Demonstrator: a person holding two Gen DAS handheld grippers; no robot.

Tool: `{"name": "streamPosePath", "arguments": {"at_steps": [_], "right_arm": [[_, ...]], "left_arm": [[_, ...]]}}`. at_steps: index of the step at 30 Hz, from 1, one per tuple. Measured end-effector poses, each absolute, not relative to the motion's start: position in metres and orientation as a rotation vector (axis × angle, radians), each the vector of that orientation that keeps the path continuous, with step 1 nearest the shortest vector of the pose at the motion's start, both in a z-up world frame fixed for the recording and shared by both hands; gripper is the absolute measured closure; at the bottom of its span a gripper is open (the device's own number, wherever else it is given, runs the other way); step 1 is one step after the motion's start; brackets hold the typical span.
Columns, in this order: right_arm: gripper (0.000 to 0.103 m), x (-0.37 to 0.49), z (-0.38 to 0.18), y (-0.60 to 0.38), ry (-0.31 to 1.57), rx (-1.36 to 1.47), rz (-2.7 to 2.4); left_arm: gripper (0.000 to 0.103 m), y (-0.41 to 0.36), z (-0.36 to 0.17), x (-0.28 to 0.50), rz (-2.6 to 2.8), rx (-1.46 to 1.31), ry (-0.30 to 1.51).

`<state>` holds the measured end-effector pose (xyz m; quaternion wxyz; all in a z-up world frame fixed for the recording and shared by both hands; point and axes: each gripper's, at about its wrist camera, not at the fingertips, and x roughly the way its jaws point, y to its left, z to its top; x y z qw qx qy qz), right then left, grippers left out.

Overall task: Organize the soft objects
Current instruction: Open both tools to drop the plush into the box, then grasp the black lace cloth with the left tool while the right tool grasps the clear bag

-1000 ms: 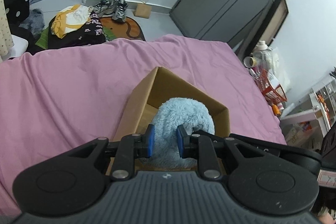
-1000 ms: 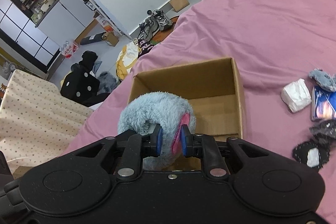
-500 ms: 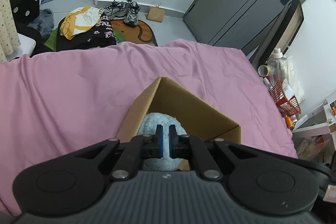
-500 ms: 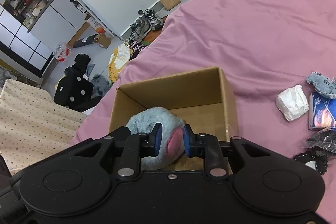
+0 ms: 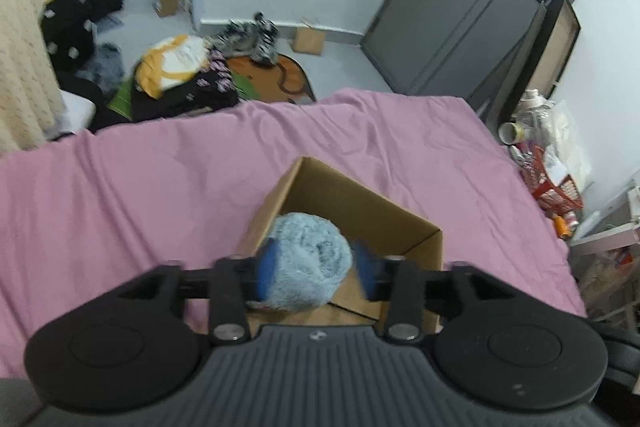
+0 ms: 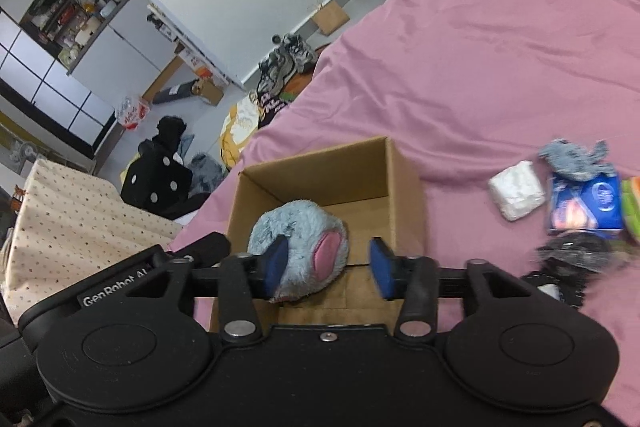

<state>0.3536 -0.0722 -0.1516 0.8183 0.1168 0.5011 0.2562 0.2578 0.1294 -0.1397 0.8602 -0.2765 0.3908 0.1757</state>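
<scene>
Release step: blue plush (image 6: 298,243) sits in the cardboard box (image 6: 404,187) on the bed (image 5: 120,195).
Left tongs (image 5: 314,269) and right tongs (image 6: 328,269) both spread wide, holding nothing; next, likely lift clear and fetch the white bundle (image 6: 516,189).

On the black body of your right gripper (image 6: 328,269), white lettering reads "GenRobot AI", its last letters partly hidden behind the finger linkage. The blue packet (image 6: 586,201) lying on the pink bedsheet (image 6: 480,67) carries print too blurred for you to read.
</scene>
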Motion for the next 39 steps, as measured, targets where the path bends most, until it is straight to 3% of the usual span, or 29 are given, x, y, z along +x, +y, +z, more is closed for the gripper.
{"name": "streamPosePath", "arguments": {"at_steps": [3, 8, 13, 23, 39], "right_arm": [[0.046, 0.35, -0.143, -0.09, 1.052, 0.262, 0.538], [0.012, 0.342, -0.127, -0.123, 1.002, 0.272, 0.491], [0.007, 0.337, -0.116, -0.158, 0.971, 0.302, 0.472], [0.001, 0.334, -0.111, -0.22, 0.92, 0.389, 0.435], [0.001, 0.343, -0.176, -0.28, 1.001, 0.589, 0.438]], "left_arm": [[0.039, 0.122, -0.13, 0.249, 0.386, -0.56, 0.805], [0.026, 0.11, -0.116, 0.236, 0.408, -0.572, 0.791], [0.019, 0.089, -0.101, 0.226, 0.4, -0.53, 0.779], [0.018, 0.038, -0.08, 0.215, 0.354, -0.511, 0.758], [0.018, -0.039, -0.09, 0.223, 0.31, -0.432, 0.766]]}}
